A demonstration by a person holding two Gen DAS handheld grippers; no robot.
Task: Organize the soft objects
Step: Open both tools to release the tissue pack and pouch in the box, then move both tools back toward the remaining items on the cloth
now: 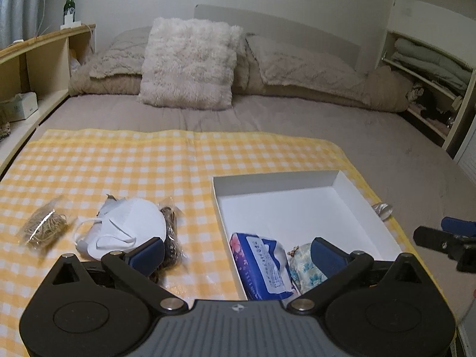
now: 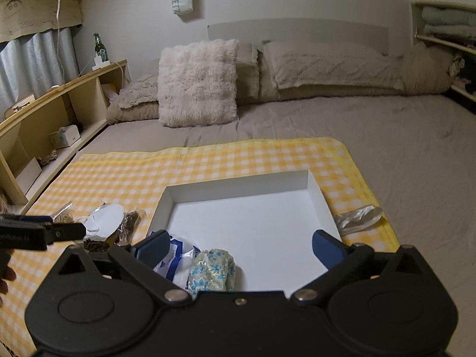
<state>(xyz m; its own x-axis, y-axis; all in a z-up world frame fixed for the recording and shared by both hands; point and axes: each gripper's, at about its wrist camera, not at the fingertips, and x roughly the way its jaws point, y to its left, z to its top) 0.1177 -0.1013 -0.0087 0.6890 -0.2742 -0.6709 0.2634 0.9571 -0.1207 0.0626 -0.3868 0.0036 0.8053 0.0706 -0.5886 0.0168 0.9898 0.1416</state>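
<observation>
A white shallow box (image 1: 351, 190) (image 2: 244, 183) lies on a yellow checked cloth (image 1: 134, 163) (image 2: 208, 154) on the bed. In its near corner lie a blue tissue pack (image 1: 261, 264) (image 2: 175, 261) and a small floral pouch (image 1: 303, 267) (image 2: 212, 267). Left of the box rest a white face mask (image 1: 128, 229) (image 2: 104, 218), a bag of dark hair ties (image 1: 171, 232) (image 2: 131, 221) and a bag of rubber bands (image 1: 44, 226) (image 2: 64, 215). My left gripper (image 1: 236, 253) hangs open above the box's left wall. My right gripper (image 2: 238, 245) is open above the pouch, holding nothing.
A fluffy pillow (image 1: 187, 62) (image 2: 197, 83) and folded blankets lie at the bed's head. A wooden shelf (image 1: 35, 59) (image 2: 59, 107) with a green bottle (image 1: 69, 4) runs along the left. A crumpled clear wrapper (image 2: 360, 217) (image 1: 382, 209) lies right of the box.
</observation>
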